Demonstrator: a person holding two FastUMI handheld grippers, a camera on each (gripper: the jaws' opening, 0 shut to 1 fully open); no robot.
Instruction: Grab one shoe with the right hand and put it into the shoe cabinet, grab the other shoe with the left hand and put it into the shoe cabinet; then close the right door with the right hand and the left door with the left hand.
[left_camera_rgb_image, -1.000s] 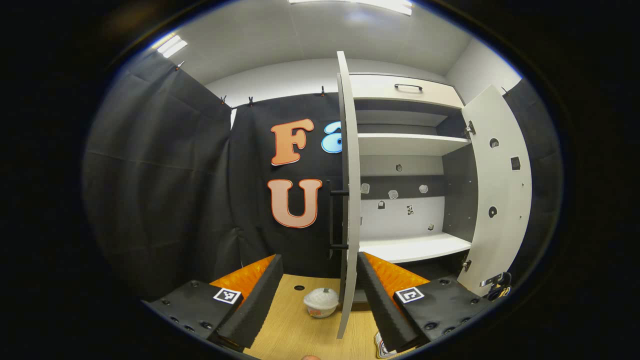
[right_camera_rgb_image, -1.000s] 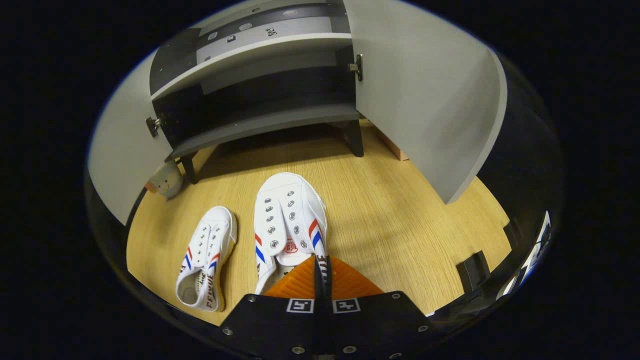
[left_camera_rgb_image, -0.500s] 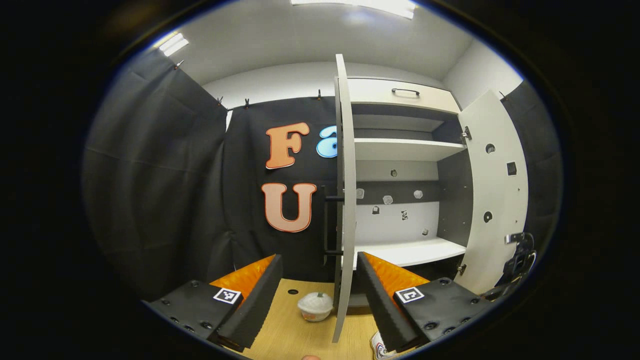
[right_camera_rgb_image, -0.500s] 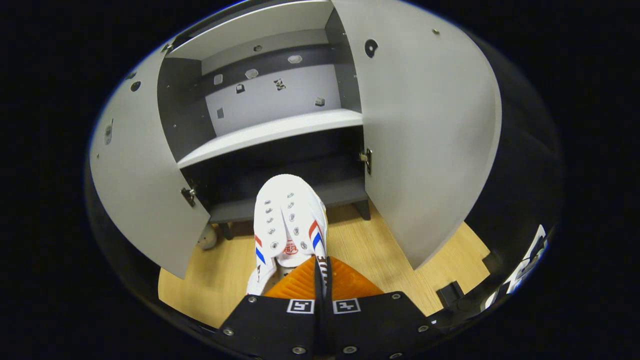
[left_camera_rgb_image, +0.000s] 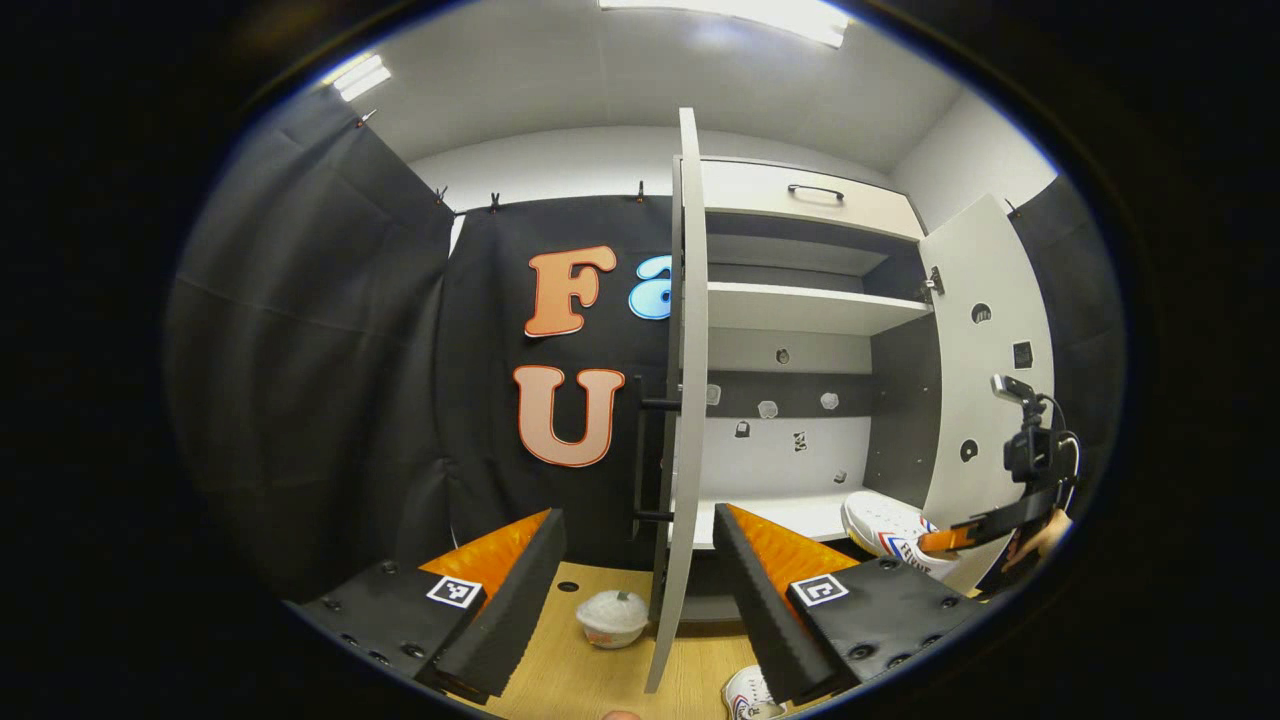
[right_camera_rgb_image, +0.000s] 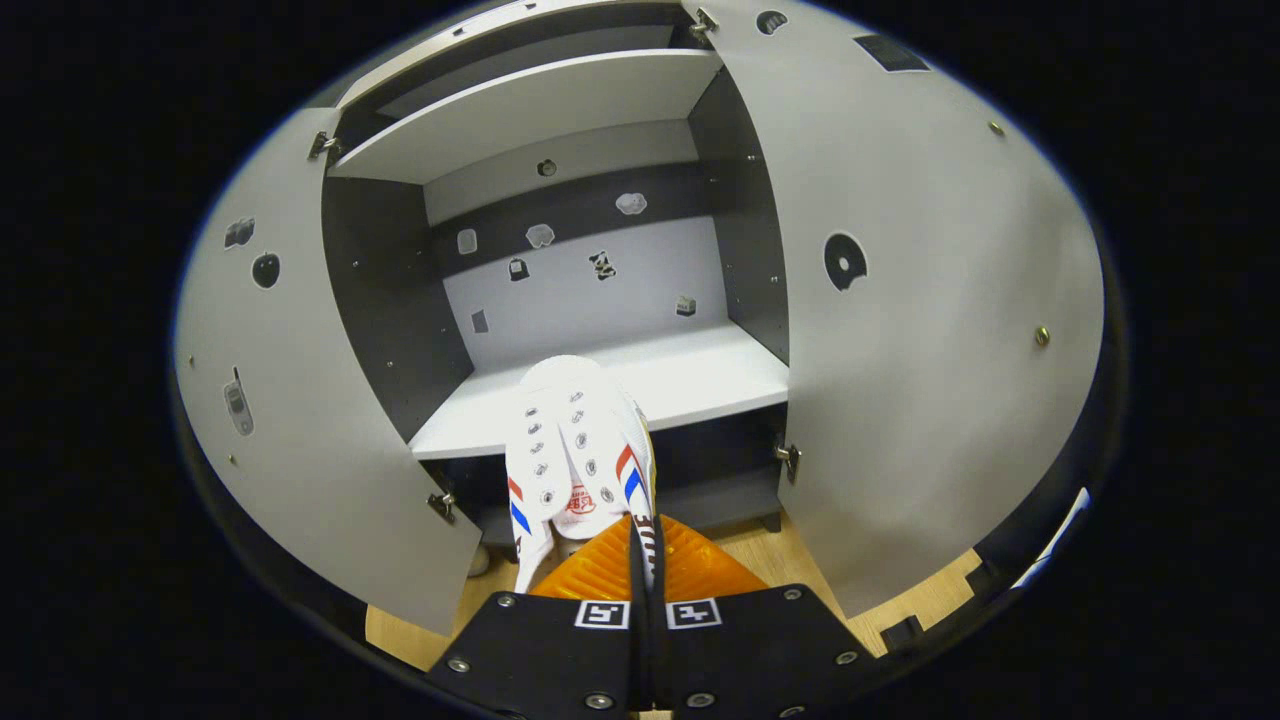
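My right gripper (right_camera_rgb_image: 640, 530) is shut on the heel edge of a white canvas shoe (right_camera_rgb_image: 575, 450) with red and blue stripes. The shoe hangs in the air, its toe over the front of the white middle shelf (right_camera_rgb_image: 700, 385) of the shoe cabinet (right_camera_rgb_image: 400, 300). Both doors stand open: the left door (right_camera_rgb_image: 300, 420) and the right door (right_camera_rgb_image: 930, 330). In the left gripper view that shoe (left_camera_rgb_image: 885, 525) shows at the shelf's right end, held by the right gripper (left_camera_rgb_image: 950, 540). My left gripper (left_camera_rgb_image: 640, 590) is open and holds nothing, facing the left door's edge (left_camera_rgb_image: 685, 400). The other shoe (left_camera_rgb_image: 745, 695) lies on the floor.
A small white lidded bowl (left_camera_rgb_image: 612, 617) sits on the wooden floor (left_camera_rgb_image: 580, 680) beside the left door. The cabinet has an upper shelf (left_camera_rgb_image: 800, 305), a dark bottom compartment (right_camera_rgb_image: 710, 480) and a top drawer with a handle (left_camera_rgb_image: 815, 190). Black cloth hangs at the left.
The right gripper has lifted the shoe off the floor and carried it up and forward to the middle shelf. The left gripper has drifted slightly and stays open.
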